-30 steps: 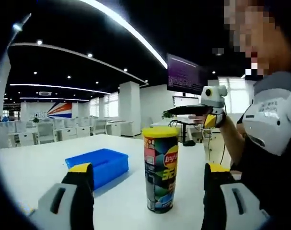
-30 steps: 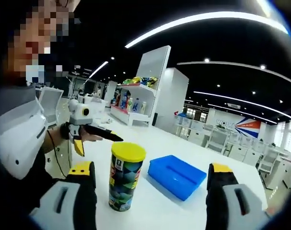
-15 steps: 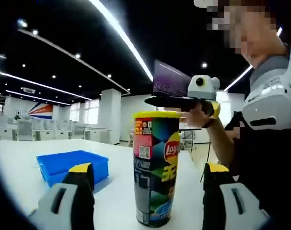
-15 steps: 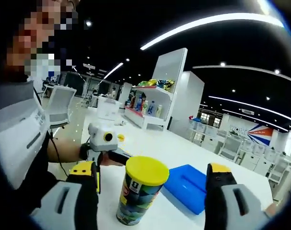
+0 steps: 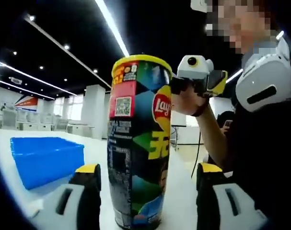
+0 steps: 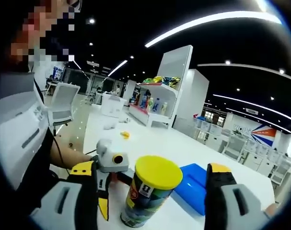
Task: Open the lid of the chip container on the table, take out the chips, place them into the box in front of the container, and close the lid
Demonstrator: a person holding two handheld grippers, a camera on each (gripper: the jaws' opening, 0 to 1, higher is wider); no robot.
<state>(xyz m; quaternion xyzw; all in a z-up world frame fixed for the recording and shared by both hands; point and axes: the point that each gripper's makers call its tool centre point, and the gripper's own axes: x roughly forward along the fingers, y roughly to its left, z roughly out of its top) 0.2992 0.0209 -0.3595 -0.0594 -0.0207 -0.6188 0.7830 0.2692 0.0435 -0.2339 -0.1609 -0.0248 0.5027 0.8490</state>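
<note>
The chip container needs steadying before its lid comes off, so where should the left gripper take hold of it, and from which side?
Probably the mid-body of the chip container, approached level from the side facing the left gripper. The tube stands upright on the table, its round wall sits between the open fingers, and a low grip leaves the yellow lid free for the right gripper.
</note>
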